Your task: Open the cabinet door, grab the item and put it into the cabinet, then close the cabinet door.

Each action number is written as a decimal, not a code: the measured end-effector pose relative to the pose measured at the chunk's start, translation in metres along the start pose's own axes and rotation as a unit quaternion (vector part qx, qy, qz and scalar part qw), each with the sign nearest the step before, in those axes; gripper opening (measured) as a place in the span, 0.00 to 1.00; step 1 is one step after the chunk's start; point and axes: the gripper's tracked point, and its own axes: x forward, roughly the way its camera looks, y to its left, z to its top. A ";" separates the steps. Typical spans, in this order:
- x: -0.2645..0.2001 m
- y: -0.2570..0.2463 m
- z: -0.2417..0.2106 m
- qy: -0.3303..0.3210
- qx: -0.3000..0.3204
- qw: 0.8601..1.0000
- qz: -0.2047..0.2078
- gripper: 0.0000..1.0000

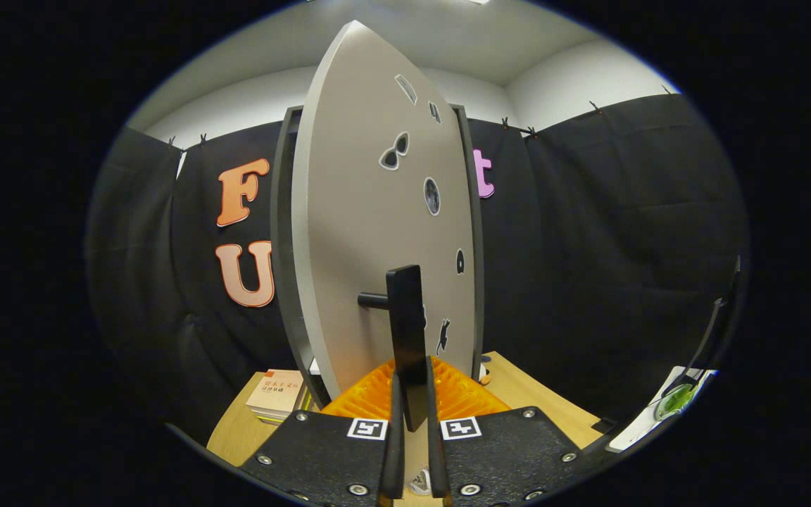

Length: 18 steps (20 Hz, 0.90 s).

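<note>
dim booth, overhead light, perhaps edge-warped

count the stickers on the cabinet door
6 on the cabinet door, top to bottom. The handle, held between the jaws of the gripper, may hide more.

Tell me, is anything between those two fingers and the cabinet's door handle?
No. The gripper is already shut on the black handle, both fingers pressing its sides. The grey cabinet door stands just beyond, swung partly open.
</note>
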 end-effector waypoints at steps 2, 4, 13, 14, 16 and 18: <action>-0.003 -0.014 0.001 -0.003 0.000 1.000 0.000 0.13; -0.004 -0.026 0.002 -0.002 0.010 1.000 0.002 0.13; -0.010 -0.074 0.006 -0.010 -0.005 1.000 0.007 0.13; -0.009 -0.079 0.004 -0.006 -0.004 1.000 0.007 0.13; -0.010 -0.087 0.003 -0.005 0.002 1.000 0.007 0.13; -0.011 -0.100 0.002 -0.007 -0.005 1.000 -0.001 0.13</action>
